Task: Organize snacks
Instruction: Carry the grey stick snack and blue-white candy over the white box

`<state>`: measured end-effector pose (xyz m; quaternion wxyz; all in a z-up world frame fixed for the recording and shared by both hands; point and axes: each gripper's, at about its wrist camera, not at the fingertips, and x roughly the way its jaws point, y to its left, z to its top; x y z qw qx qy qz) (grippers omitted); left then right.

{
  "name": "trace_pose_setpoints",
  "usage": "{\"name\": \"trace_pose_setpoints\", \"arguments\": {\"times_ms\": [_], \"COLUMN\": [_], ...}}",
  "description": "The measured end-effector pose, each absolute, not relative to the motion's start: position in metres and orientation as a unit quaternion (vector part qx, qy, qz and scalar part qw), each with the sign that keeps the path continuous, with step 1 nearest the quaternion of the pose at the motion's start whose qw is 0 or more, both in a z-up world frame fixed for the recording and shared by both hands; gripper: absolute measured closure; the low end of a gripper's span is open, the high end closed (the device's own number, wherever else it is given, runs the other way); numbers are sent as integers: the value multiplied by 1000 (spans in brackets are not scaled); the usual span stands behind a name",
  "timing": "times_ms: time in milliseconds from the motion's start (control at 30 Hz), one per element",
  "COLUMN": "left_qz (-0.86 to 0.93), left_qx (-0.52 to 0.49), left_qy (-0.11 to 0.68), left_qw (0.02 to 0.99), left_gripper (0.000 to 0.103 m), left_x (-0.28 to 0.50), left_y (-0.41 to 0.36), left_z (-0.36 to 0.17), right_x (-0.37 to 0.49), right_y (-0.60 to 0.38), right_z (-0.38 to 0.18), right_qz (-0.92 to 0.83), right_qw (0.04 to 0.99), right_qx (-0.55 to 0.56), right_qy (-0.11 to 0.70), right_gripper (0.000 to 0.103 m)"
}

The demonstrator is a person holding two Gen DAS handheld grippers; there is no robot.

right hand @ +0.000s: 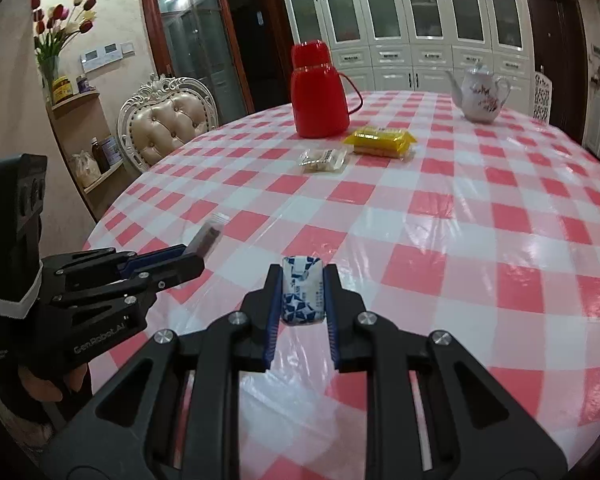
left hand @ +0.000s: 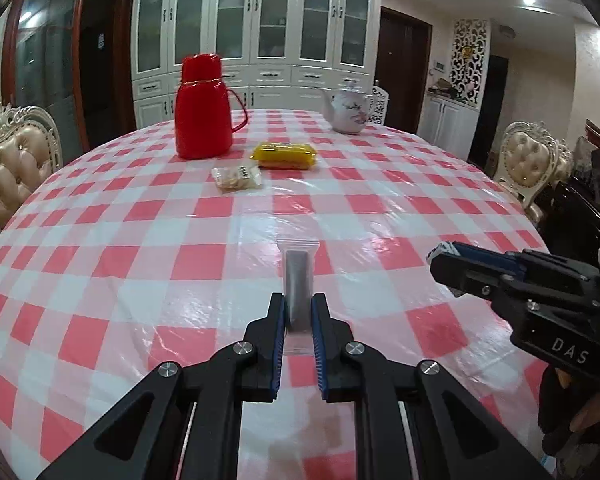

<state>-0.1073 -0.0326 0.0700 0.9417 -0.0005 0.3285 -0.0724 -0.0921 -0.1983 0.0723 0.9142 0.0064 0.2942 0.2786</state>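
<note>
My left gripper point(left hand: 299, 304) is shut on a clear-wrapped dark snack bar point(left hand: 298, 280), held just above the checked tablecloth; it shows from the side in the right wrist view point(right hand: 188, 258), with the bar point(right hand: 206, 240) sticking out. My right gripper point(right hand: 303, 280) is shut on a blue-and-white wrapped snack point(right hand: 303, 294); it shows at the right of the left wrist view point(left hand: 440, 258). Farther across the table lie a yellow snack pack point(left hand: 285, 155) point(right hand: 380, 141) and a small clear cracker packet point(left hand: 237, 178) point(right hand: 323, 160).
A red thermos jug point(left hand: 204, 108) point(right hand: 319, 92) stands behind the packets and a white floral teapot point(left hand: 349, 110) point(right hand: 481, 94) at the far right. Padded chairs point(left hand: 10, 168) point(right hand: 166, 124) ring the round table point(left hand: 380, 208). A shelf with bottles point(right hand: 96, 156) is at left.
</note>
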Motion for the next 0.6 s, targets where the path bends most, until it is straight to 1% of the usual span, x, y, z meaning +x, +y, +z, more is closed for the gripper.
{"name": "trace_pose_setpoints", "arguments": {"times_ms": [200,600], "left_qz": [-95,-160], "left_qx": [16,62], "left_qy": [325,338], "left_qw": [941,926], "left_gripper": [89,89], "left_x": [-121,-139], "left_y": [-57,-121], "left_z": [73,63], "right_x": [-115,-145], "right_y": [-220,-274], "right_z": [79,74], "right_qz": [265,239], "right_qw": [923,931], "right_qx": [-6,-4], "right_qy": [279,276], "right_gripper": [79,79]}}
